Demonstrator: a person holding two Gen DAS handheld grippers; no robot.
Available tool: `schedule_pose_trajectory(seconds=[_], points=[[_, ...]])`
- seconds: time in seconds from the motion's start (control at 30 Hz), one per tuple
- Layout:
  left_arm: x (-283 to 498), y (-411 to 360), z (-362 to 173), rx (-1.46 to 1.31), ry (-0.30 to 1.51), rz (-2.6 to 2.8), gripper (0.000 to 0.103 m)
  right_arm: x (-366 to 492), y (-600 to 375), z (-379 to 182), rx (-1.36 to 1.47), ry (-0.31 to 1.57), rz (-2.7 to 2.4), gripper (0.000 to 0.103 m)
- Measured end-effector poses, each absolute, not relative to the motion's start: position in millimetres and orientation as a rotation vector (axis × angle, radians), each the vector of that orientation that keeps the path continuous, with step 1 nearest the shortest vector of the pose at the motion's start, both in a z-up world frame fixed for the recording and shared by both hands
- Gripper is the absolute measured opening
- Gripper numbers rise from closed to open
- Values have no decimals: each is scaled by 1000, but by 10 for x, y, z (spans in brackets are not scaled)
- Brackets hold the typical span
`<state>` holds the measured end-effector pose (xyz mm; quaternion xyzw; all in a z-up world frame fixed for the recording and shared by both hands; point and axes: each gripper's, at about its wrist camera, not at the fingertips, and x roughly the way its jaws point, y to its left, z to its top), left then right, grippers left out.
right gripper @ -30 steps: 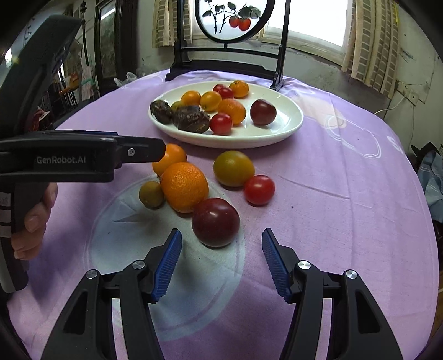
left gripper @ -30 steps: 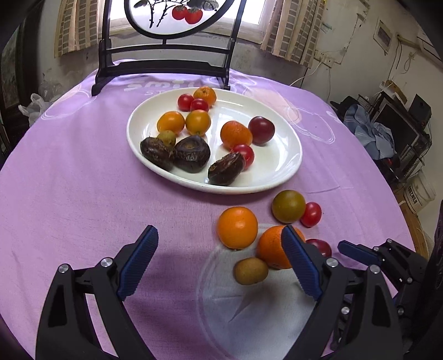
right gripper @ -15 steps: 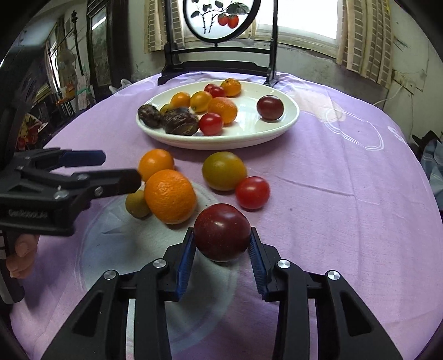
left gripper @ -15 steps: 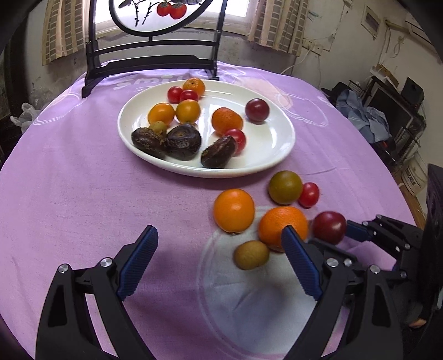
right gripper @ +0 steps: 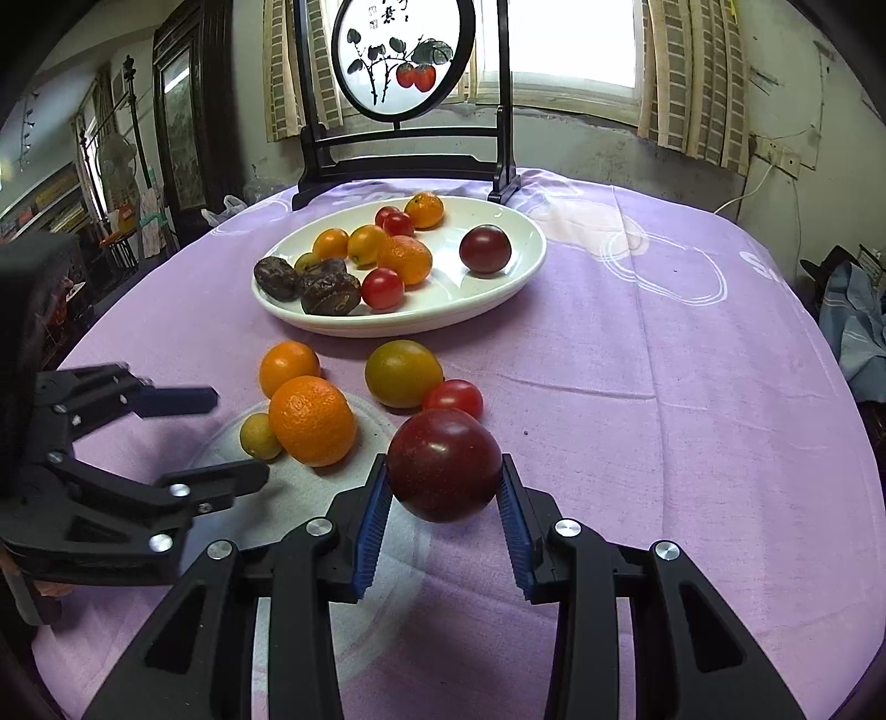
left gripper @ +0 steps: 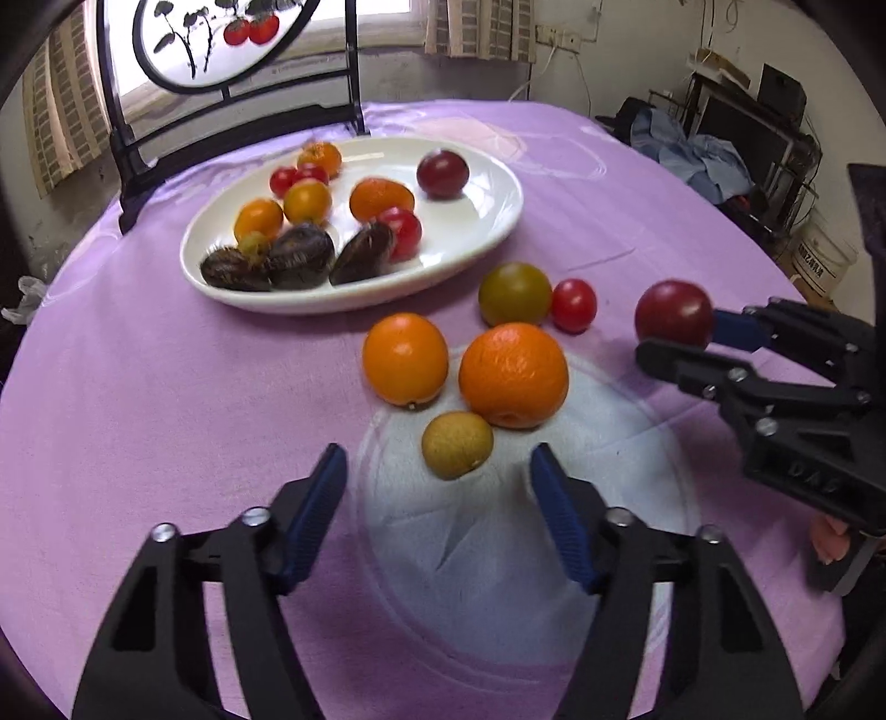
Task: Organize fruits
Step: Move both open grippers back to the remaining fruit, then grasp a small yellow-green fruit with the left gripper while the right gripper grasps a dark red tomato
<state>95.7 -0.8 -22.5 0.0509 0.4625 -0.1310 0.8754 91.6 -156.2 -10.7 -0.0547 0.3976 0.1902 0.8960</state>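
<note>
This is a lived-in home room: a round table under a purple cloth [right gripper: 637, 343], a painted round screen on a dark wooden stand [right gripper: 403, 61], curtained windows [right gripper: 565, 44], a tall wooden cabinet [right gripper: 183, 116], and clothes heaped beside a monitor [left gripper: 742, 133].

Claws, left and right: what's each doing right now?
Left claw: open, just been closing, small brownish-green round fruit ahead, untouched.
Right claw: shut on dark red plum.

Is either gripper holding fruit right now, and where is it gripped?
The right gripper holds the dark red plum, its pads pressing the plum's two opposite sides. The left gripper holds nothing; its jaws have just been closing, apart around the small brown fruit.
</note>
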Motion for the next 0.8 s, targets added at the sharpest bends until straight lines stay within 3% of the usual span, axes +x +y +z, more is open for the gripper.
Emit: schedule_pose_trajectory(seconds=[0.27,0.33,0.4,0.6,0.8], points=[[999,-93,-354,148,921,-242,62,902,-1549,-99,-124,826,403,39],[985,-110,-341,138,919,-280,48,905,-1552,-99,-126,823,398,39],[971,-137,-323,147,908,-289,28,908,-1552,-109,-131,823,390,39],[935,-102,-246,145,892,-281,28,911,-1577,-102,-112,818,383,39],[835,-44,183,88,805,-292,28,881,-1593,86,-73,758,375,38]])
